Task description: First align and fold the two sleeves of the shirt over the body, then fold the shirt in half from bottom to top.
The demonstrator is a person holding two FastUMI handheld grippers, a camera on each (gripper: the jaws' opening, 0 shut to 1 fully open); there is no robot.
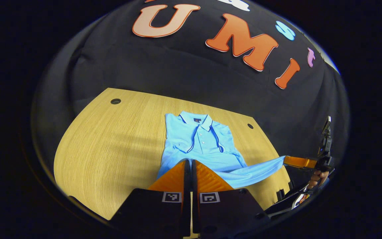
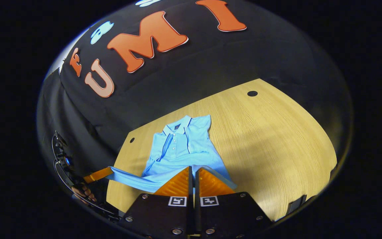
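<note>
Left gripper view: the shirt lies collar-far on the surface. The left tongs are clamped on its lower hem. At right, the right tongs pinch the stretched hem corner; a hand grips them.

Right gripper view: the right tongs are clamped on the hem. The left tongs, held by a hand, grip the opposite corner.

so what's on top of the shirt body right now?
Both sleeves lie folded over the polo shirt body, under the collar. The hem is lifted off the wooden table, pinched by both grippers. Fabric beneath the sleeves is covered.
</note>
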